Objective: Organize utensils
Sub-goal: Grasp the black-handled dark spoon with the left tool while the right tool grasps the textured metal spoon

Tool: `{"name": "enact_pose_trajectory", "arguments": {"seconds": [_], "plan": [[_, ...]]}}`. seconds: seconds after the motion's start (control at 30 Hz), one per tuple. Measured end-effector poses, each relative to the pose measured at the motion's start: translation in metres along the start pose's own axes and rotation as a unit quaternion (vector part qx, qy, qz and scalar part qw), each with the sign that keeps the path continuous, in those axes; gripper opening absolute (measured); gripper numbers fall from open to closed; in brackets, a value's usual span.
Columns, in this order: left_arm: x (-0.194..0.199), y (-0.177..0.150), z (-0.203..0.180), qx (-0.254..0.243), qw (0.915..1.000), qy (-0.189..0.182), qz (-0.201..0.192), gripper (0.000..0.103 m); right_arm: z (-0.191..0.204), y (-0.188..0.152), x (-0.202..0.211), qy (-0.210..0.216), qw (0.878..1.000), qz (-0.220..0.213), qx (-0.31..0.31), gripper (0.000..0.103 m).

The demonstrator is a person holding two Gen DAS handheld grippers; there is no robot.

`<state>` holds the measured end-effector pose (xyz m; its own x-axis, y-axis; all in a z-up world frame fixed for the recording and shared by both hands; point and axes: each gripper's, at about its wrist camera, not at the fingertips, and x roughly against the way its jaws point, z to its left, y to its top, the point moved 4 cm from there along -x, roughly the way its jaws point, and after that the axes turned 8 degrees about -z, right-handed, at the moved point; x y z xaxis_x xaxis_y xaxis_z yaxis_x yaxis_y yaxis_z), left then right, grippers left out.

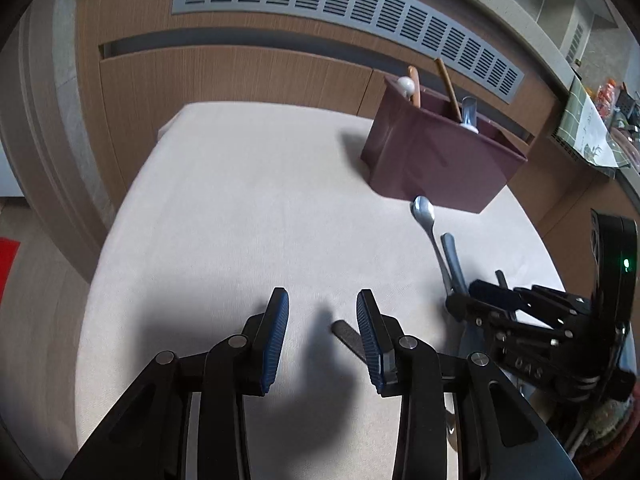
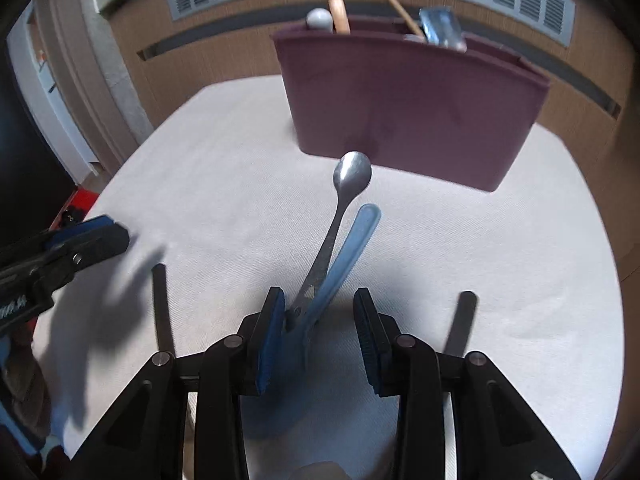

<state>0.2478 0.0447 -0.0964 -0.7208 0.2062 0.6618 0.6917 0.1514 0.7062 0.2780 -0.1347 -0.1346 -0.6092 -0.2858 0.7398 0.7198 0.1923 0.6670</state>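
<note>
A maroon utensil holder [image 1: 440, 156] [image 2: 400, 108] stands at the far side of the white-clothed table [image 1: 240, 200]; wooden handles, a white-knobbed piece and a metal piece stick out of it. A metal spoon [image 2: 352, 172] [image 1: 424, 208] and a blue-handled utensil [image 2: 356, 240] [image 1: 452, 256] lie crossed in front of it. Their handle ends sit between the fingers of my right gripper [image 2: 320, 320] [image 1: 468, 300], against the left pad only, so it is open. My left gripper [image 1: 323, 320] [image 2: 108, 236] hangs open over the cloth, with a dark handle [image 1: 348, 334] [image 2: 160, 304] beside its right finger.
Another dark handle [image 2: 460, 320] lies right of my right gripper. A wooden cabinet front with a grey vent grille [image 1: 340, 8] runs behind the table. A cluttered counter [image 1: 592, 120] is at the far right, and a red object [image 1: 8, 256] sits on the floor at left.
</note>
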Motion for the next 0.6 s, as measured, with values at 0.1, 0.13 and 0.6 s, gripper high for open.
{"name": "enact_pose_trajectory", "arguments": {"seconds": [0.1,0.13,0.6], "plan": [[-0.005,-0.002,-0.001,0.002,1.0,-0.004,0.008,0.037,-0.004,-0.001,0.005,-0.003,1.0,-0.011,0.007,0.012],[-0.006,-0.003,-0.002,0.002,0.9999,-0.006,0.01,0.037,-0.007,-0.002,0.011,-0.007,1.0,-0.019,0.014,0.01],[0.005,-0.039,-0.048,-0.059,0.9933,-0.056,0.082,0.037,-0.103,-0.033,0.057,-0.046,0.994,-0.044,-0.088,0.021]]}}
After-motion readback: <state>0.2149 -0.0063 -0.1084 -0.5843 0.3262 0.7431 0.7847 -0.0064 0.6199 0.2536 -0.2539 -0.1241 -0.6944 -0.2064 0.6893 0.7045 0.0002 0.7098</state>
